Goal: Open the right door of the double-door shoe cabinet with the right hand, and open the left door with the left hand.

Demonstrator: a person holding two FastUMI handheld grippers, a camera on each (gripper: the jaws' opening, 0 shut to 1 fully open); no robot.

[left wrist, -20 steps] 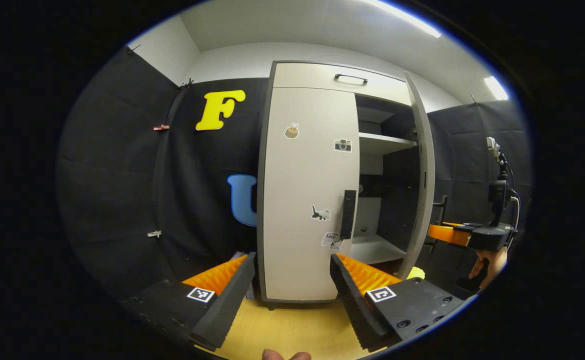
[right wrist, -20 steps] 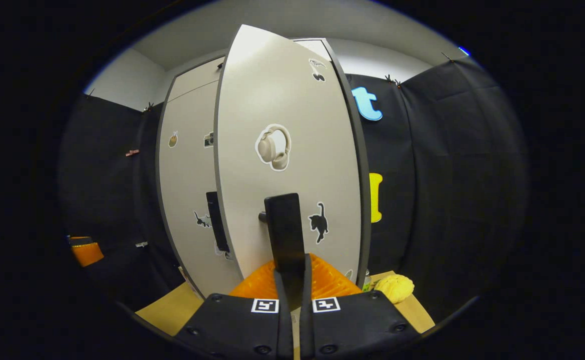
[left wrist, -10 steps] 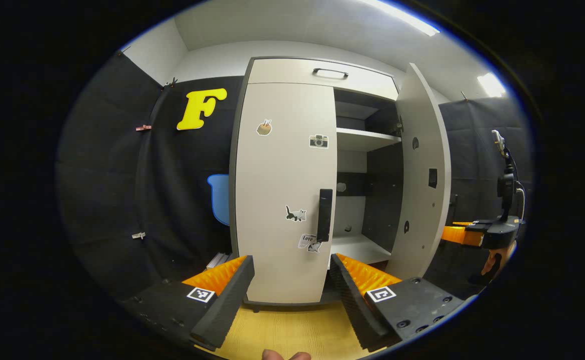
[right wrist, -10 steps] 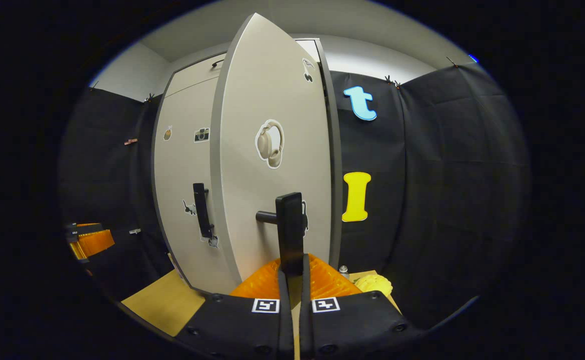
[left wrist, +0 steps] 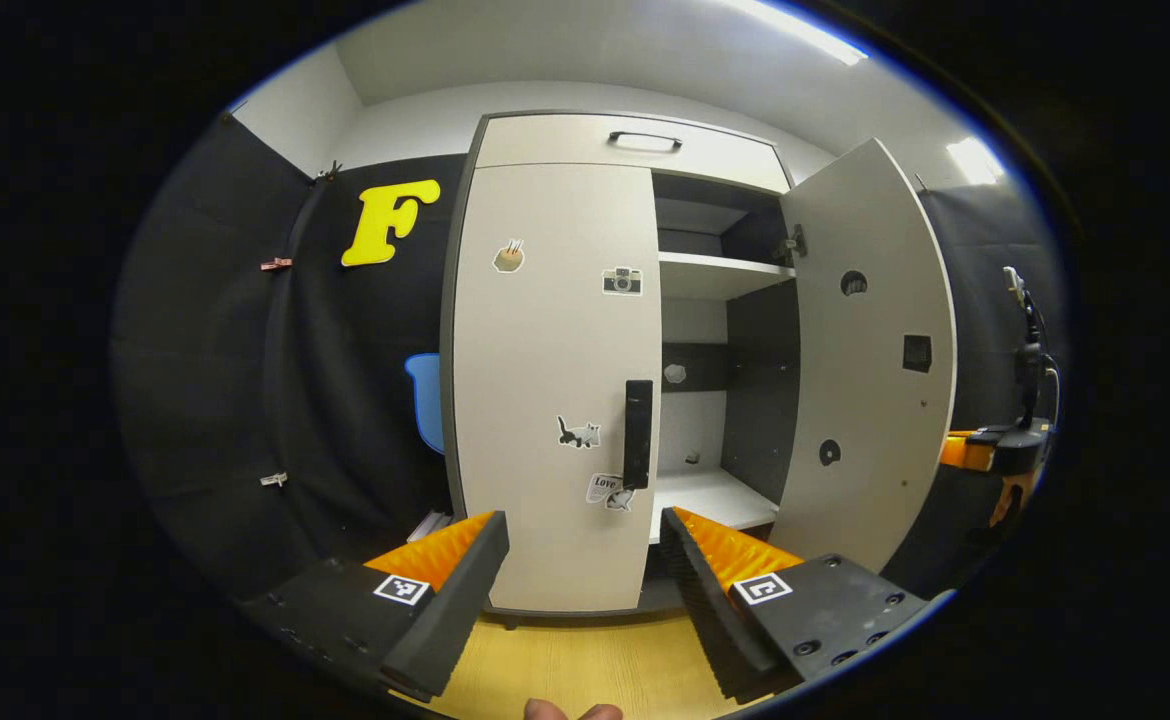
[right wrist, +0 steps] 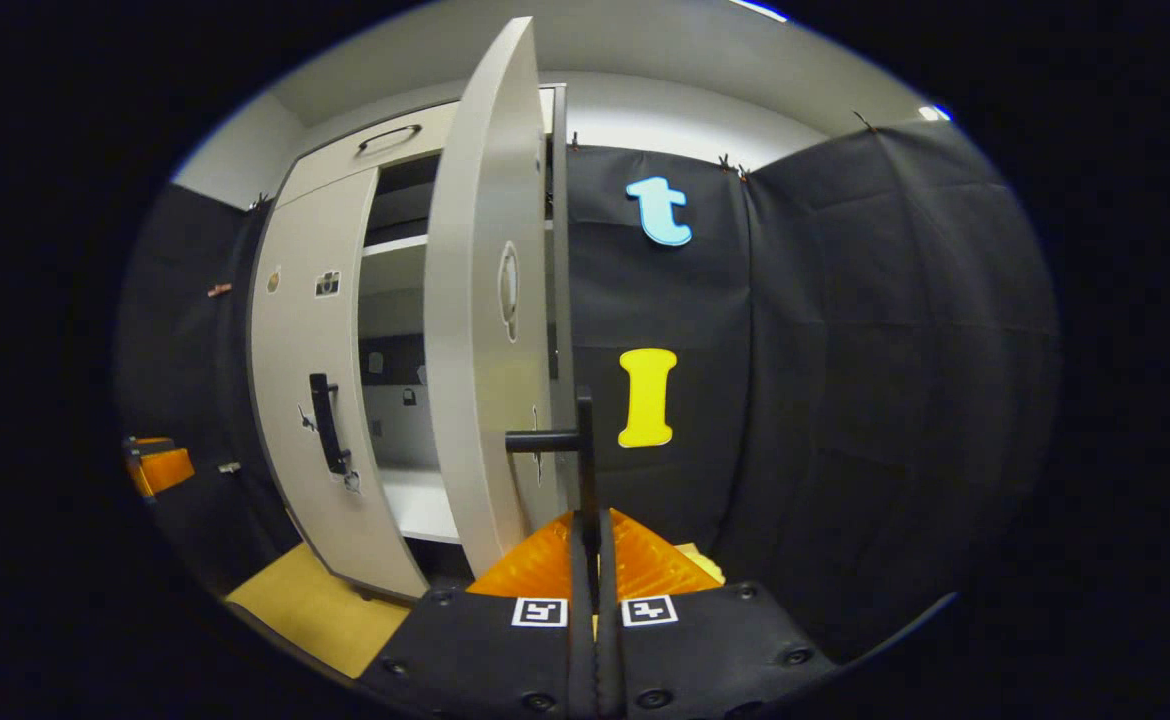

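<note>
In the right gripper view, the right claw (right wrist: 593, 545) sits nearest, its orange-ribbed fingers pressed together on the black bar handle (right wrist: 583, 455) of the right door (right wrist: 485, 300), pinching the lower end of the bar. That door stands swung well out from the shoe cabinet (right wrist: 325, 190), seen almost edge-on, with a headphone sticker on its face.

In the left gripper view, the left claw (left wrist: 583, 560) is spread wide and holds nothing; it hangs above the yellow wooden floor (left wrist: 585, 660), short of the cabinet front. A fingertip of the person shows at the bottom edge. Beyond the fingers the left door (left wrist: 555, 380) is closed flush, its black vertical handle (left wrist: 637, 433) on its right edge, with cat, camera and other small stickers around it. To the right, the open compartment shows a white shelf (left wrist: 725, 275) above and a white lower shelf (left wrist: 710, 495). At the far right, the right door's inner face is seen, the right claw just past its edge. A drawer (left wrist: 635, 140) with a black pull tops the cabinet.
</note>
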